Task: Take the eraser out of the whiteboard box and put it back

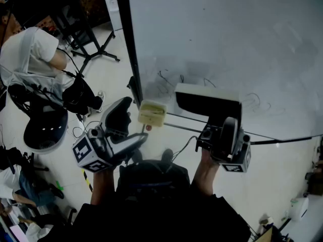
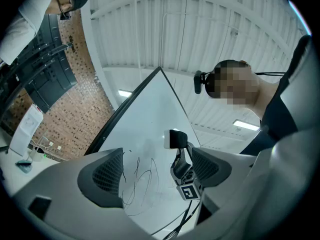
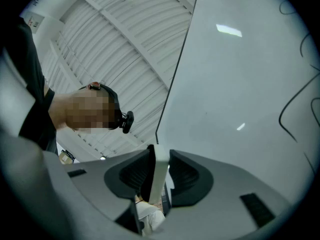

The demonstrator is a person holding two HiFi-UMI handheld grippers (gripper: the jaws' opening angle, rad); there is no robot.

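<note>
A lab-like workshop hall is seen here. A large whiteboard [image 1: 227, 44], marked with pen scribbles, is stood on a pale, glossy floor [image 1: 113, 82]. Overhead, a ribbed metal ceiling [image 2: 200, 24] fitted with strip lights [image 2: 248, 125] is shown. A brick wall [image 2: 75, 104] is lined with dark racking [image 2: 47, 79]. A tripod stand [image 1: 93, 47] and a seated person [image 1: 30, 54] trailing cables are caught at the left.

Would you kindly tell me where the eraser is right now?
In the head view, the eraser is clamped in the right hand-held gripper, right of centre, before the whiteboard and just right of the beige box.
</note>
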